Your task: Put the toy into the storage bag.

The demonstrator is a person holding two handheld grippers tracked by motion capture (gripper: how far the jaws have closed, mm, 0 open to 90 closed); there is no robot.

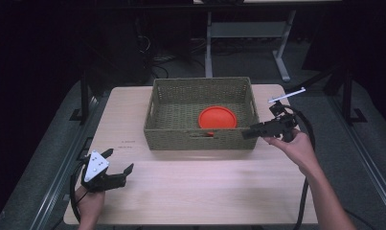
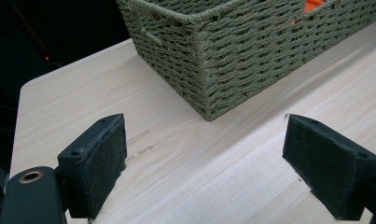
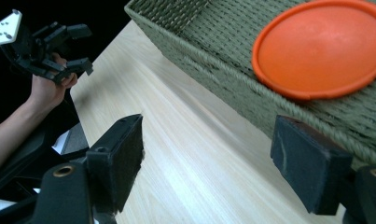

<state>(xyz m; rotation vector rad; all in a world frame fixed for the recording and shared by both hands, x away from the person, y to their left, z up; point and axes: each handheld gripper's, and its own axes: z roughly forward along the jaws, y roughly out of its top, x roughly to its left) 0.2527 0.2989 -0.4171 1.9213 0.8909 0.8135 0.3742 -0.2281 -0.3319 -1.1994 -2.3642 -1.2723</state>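
Black padded jaws of the right gripper (image 3: 206, 170) stand wide apart with nothing between them, hovering over the table (image 3: 185, 154) just beside the basket (image 3: 251, 88), at its near right corner. An orange disc (image 1: 217, 117) lies flat inside the basket, near its front wall. Well apart, at the near left corner of the table, the left gripper (image 1: 119, 161) is also spread open and empty, low over the wood; whether it touches the surface is hard to say. Bare tabletop stretches between both hands and along the basket's front. Seen from the left gripper, the disc (image 2: 312, 4) shows as an orange sliver above the rim.
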